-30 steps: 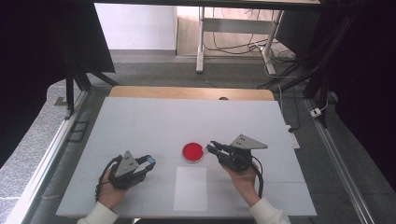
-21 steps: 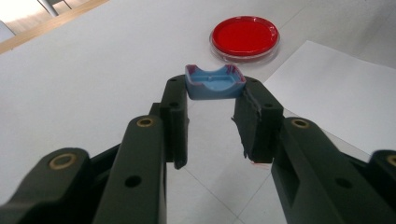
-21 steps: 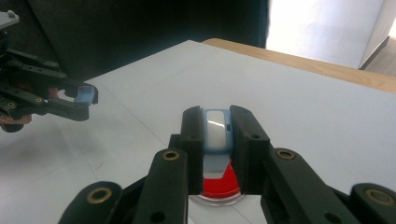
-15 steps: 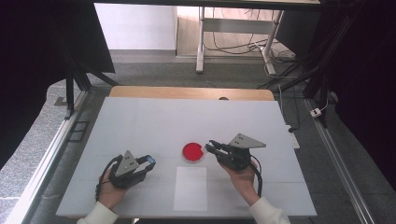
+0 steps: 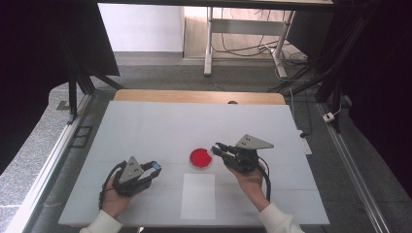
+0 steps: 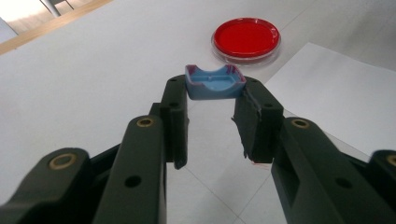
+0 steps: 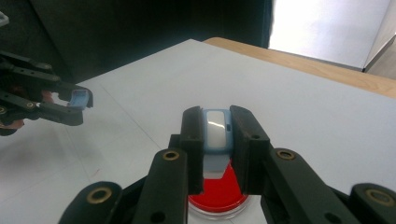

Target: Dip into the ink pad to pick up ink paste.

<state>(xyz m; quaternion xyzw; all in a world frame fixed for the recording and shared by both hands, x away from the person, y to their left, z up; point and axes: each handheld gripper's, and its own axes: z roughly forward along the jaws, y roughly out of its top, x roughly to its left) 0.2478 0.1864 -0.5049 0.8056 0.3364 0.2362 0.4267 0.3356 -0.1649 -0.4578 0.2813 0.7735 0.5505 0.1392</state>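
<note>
Left tool (image 6: 215,114) pinching a scooped blue plastic piece (image 6: 215,82); right tool (image 7: 218,135) pinching a rounded blue-white block (image 7: 216,128) over a glossy red round dish (image 5: 200,158).

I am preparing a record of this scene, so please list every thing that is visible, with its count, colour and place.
round dish: one, clear with a red filling, on the table between the two grippers
sheet of paper: one, white, flat on the table, on the near side of the dish
blue piece: one, light blue with reddish stains, a shallow curved shape, clamped at the tips of the left gripper
blue-and-white piece: one, blue rim with a white face, clamped in the right gripper above the dish
table: one, white top with a wooden far edge
left gripper: one, black, shut on the blue piece, left of the dish
right gripper: one, black, shut on the blue-and-white piece, at the right rim of the dish
</note>
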